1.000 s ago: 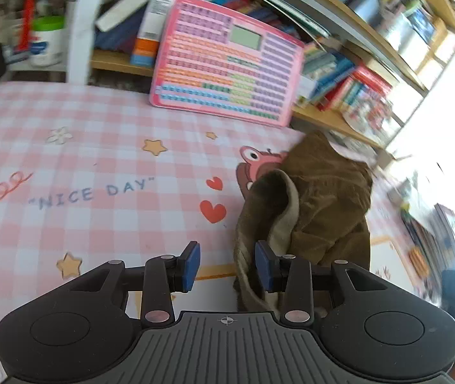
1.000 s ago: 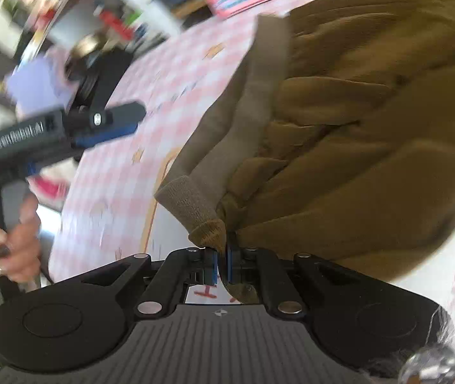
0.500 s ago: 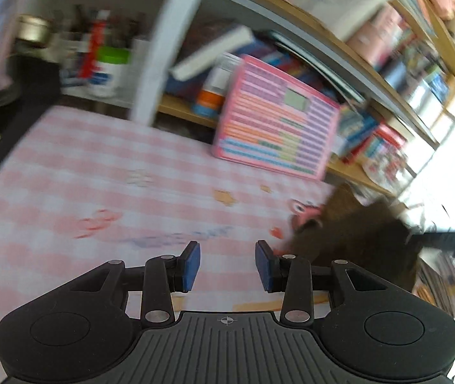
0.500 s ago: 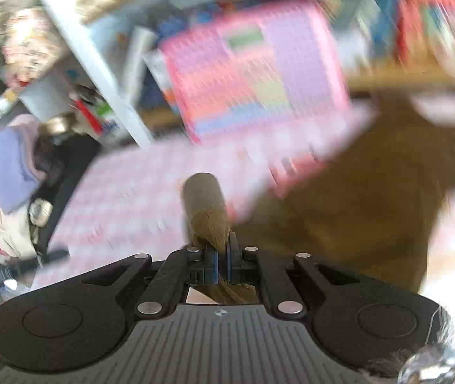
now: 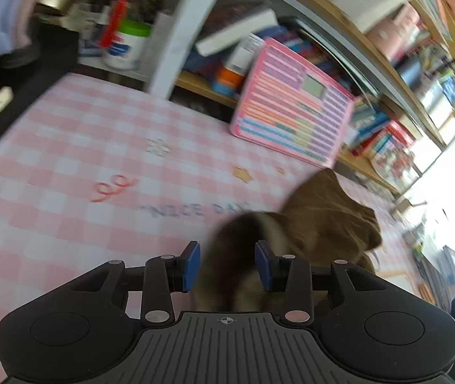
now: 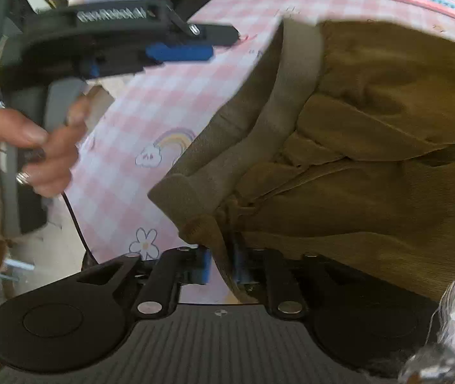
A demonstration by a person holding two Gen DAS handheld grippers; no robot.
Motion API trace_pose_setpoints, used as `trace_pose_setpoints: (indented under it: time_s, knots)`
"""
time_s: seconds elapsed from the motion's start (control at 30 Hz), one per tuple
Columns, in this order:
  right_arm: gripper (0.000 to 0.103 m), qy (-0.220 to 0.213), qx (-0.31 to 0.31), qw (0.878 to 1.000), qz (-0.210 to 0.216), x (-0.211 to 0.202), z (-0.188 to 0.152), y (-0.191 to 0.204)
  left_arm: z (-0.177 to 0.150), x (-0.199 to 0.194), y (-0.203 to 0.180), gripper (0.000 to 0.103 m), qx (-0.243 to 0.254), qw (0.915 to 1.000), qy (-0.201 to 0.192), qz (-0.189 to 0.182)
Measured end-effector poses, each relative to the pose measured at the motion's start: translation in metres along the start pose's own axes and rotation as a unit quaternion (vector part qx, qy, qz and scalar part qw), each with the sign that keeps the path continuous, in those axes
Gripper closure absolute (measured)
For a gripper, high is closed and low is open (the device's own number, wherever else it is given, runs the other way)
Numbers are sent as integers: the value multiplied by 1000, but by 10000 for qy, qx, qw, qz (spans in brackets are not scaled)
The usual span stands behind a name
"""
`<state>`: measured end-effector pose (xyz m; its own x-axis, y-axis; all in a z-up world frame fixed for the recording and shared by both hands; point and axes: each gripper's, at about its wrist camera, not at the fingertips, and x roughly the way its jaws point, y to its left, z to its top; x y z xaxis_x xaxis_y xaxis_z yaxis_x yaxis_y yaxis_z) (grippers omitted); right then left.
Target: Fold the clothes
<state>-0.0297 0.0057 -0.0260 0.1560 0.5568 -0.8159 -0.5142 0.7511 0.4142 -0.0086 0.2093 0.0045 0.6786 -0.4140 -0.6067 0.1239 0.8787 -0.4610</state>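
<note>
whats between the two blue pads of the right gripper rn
In the right wrist view, a fold of the brown garment runs down between the right gripper's pads; its jaws have just been opening, with a gap on the left side.

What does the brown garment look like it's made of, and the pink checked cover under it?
The brown garment looks like soft fine-ribbed corduroy or fleece, matte, with a smoother grey-green knit band along one edge. The pink checked cover looks like printed cloth or wipeable vinyl; blur leaves that open.
</note>
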Motion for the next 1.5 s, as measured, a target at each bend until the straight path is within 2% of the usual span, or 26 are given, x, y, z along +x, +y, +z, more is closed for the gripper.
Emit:
trace_pose_setpoints:
  time_s: [0.2, 0.33, 0.37, 0.47, 0.57, 0.63, 0.7, 0.9, 0.93, 0.97, 1.0, 1.03, 1.13, 1.17, 1.2, 1.23, 1.27, 1.3, 1.33, 1.4, 1.43, 1.47, 1.5]
  knots:
    - [75, -162, 265, 9995, -18, -8, -15, -9, -2, 29, -32, 65, 596, 9966, 380, -412]
    - [74, -200, 451, 9987, -88, -8, -16, -13, -1, 55, -42, 67, 906, 9942, 571, 10]
    - [74, -195, 455, 9987, -102, -7, -17, -12, 1, 60, -43, 71, 929, 9939, 594, 95]
    - [74, -173, 442, 9988, -147, -2, -20, -6, 4, 70, -46, 71, 1033, 9925, 633, 189]
    - [73, -100, 376, 9990, -202, 3, -19, -2, 10, 66, -46, 71, 996, 9932, 471, 364]
    - [73, -58, 326, 9992, -242, 6, -19, 0, 15, 53, -43, 70, 895, 9952, 240, 311]
    - [73, -10, 318, 9992, -250, 10, -18, 0, 18, 51, -40, 69, 847, 9958, 201, 268]
    - [77, 73, 304, 9991, -277, 17, -19, 0, 16, 82, -31, 71, 590, 9958, 672, 194]
    - [79, 75, 310, 9991, -277, 17, -19, -1, 17, 80, -30, 71, 493, 9966, 654, 114]
    - [81, 73, 317, 9991, -273, 18, -20, -1, 21, 71, -31, 86, 432, 9975, 553, -84]
    - [88, 70, 317, 9991, -259, 19, -20, -1, 25, 62, -31, 101, 371, 9979, 452, -281]
    - [95, 50, 302, 9993, -224, 19, -20, -1, 29, 53, -32, 101, 309, 9978, 350, -478]
    - [95, -252, -63, 9994, -246, 9, -18, 10, 43, 23, -32, 101, 95, 9944, -10, -1055]
    - [95, -430, -215, 9986, -227, 3, -16, 16, 53, 6, -24, 101, -80, 9929, -308, -1149]
    - [95, -609, -366, 9973, -206, -2, -14, 22, 62, -8, -11, 101, -277, 9917, -611, -1097]
    - [90, -788, -517, 9954, -186, -7, -11, 28, 71, -17, 2, 101, -433, 9907, -856, -963]
    - [87, -967, -668, 9929, -165, -13, -9, 34, 76, -17, 17, 101, -485, 9923, -954, -625]
    - [73, -1058, -657, 9921, -122, -15, -8, 35, 81, -13, 33, 100, -517, 9936, -974, -262]
    - [67, -1148, -643, 9913, -78, -17, -8, 35, 81, 0, 49, 99, -497, 9954, -800, 165]
    - [67, -1139, -407, 9926, -75, -13, -9, 26, 78, 30, 78, 92, -544, 9938, -240, 935]
    - [67, -1133, -287, 9931, -74, -12, -10, 21, 74, 44, 89, 92, -588, 9903, 52, 1260]
    - [67, -1138, -101, 9934, -136, -17, -13, 14, 69, 47, 94, 92, -642, 9876, 151, 1422]
    - [67, -1142, 86, 9932, -199, -23, -16, 6, 63, 41, 95, 92, -732, 9876, 52, 1389]
